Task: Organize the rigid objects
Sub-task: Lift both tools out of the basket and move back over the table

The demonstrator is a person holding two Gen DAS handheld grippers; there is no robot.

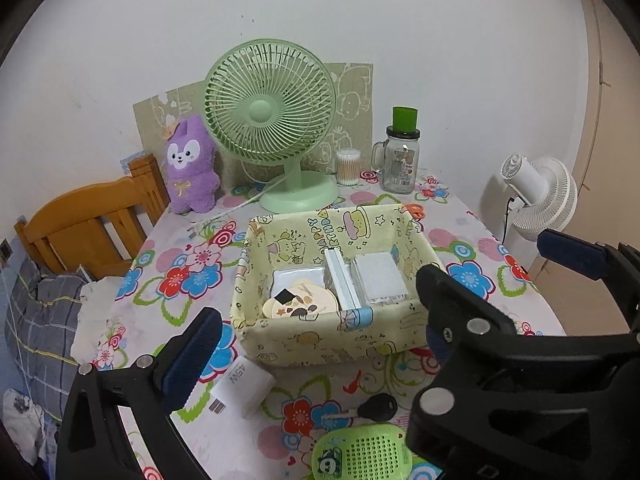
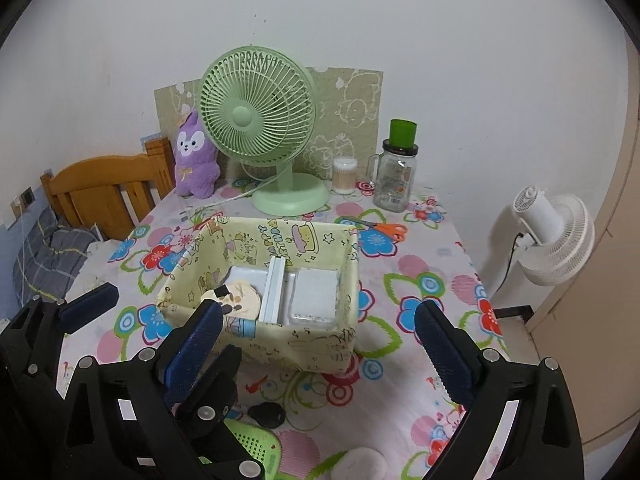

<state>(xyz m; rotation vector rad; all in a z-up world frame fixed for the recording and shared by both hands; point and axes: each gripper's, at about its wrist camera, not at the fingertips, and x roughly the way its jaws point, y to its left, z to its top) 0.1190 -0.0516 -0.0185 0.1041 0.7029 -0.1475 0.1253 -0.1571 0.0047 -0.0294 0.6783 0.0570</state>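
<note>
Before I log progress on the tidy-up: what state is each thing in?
left gripper: open, empty
right gripper: open, empty
fabric basket: upright, partly filled
white charger: lying outside basket
black key: on tablecloth
glass jar: upright, lidded
scissors: lying behind basket

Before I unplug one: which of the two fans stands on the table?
The green fan, standing behind the fabric box. The white fan stands off the table's right side.

fan [image 1: 270, 120] behind basket [image 1: 332, 332], key [image 1: 376, 408] before basket
</note>
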